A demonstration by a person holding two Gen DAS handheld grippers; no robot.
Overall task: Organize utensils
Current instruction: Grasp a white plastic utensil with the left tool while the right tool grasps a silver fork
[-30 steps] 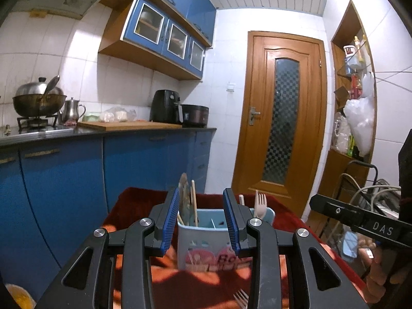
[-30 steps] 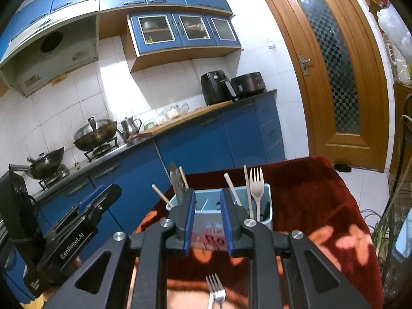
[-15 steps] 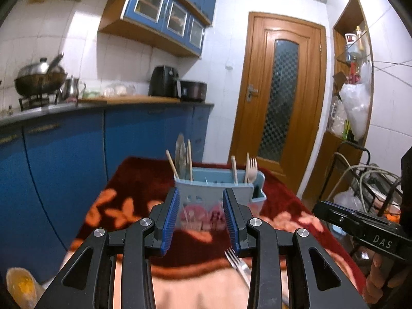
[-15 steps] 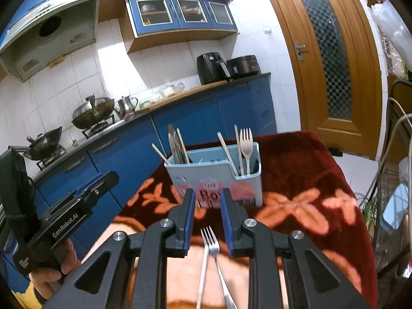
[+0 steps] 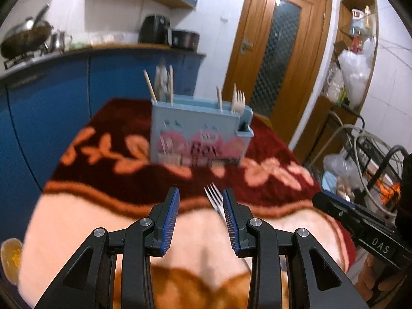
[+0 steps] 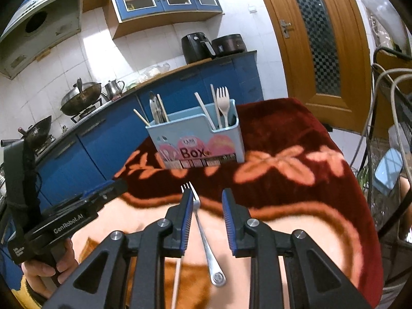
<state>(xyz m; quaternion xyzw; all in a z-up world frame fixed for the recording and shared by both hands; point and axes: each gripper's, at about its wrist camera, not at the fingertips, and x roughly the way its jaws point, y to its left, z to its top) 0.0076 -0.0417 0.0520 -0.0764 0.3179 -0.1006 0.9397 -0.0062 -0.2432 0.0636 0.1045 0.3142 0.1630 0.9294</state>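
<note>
A metal fork (image 6: 206, 242) is lying on the blanket (image 6: 296, 198), a red and peach one with a leaf pattern, that is covering the table. In the right wrist view its tines are pointing toward the utensil box (image 6: 198, 139) and its handle is pointing toward the camera. Just beside the fork, on its left, a thin pale stick (image 6: 176, 280) is lying too; it is looking like a chopstick, but I cannot tell for sure.

The right gripper (image 6: 207, 198) is hanging over the fork with its jaws narrowly apart. They have just been opening a little, and the fork is lying between them, close to the left finger, but the pads are not pressing it. The left gripper (image 5: 200, 203) is also open at a moderate width and holding nothing; in its own view the fork tines (image 5: 215, 197) are showing just beside its right finger.

The light blue utensil box is standing upright further back on the blanket, well apart from the fork. In its left part 2 sticks and 1 metal utensil are standing; in the right part a pale plastic fork (image 6: 222, 103) and 2 more sticks are standing.

Behind the table, blue cabinets (image 6: 103, 139) are running along the wall, with woks, a kettle (image 6: 114, 88) and 2 black appliances on the counter. A wooden door (image 6: 319, 38) is standing at the right. A hand (image 6: 49, 267) is holding the left gripper's handle.
</note>
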